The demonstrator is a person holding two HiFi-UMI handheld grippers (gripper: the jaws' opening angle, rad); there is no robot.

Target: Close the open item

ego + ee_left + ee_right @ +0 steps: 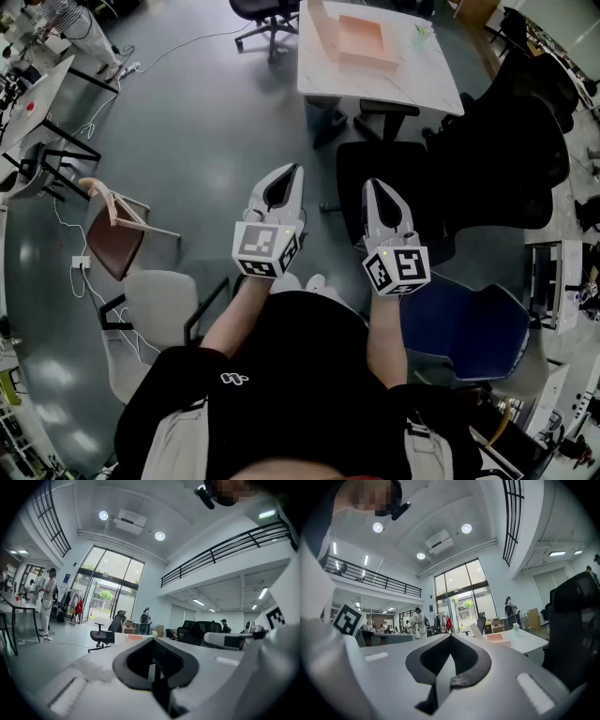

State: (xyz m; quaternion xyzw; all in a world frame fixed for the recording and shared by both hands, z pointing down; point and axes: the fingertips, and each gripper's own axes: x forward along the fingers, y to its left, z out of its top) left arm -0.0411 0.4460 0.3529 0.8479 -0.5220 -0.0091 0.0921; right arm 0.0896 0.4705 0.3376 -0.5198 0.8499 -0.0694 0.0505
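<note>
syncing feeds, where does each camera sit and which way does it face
Head view: on the person's head, steeply down at floor; forearms, left hand-held gripper, right hand-held gripper.
Left gripper view: on the left one, level toward glass doors; shut jaws.
Right gripper view: on the right one, toward table; shut jaws.
Shared by head, right: pink box.

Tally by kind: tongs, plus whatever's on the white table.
Tongs: 2 (left tongs, right tongs, both shut and empty)
Box, lid up: 1
Small pale thing, too small to tell what: 1
Total: 4
</note>
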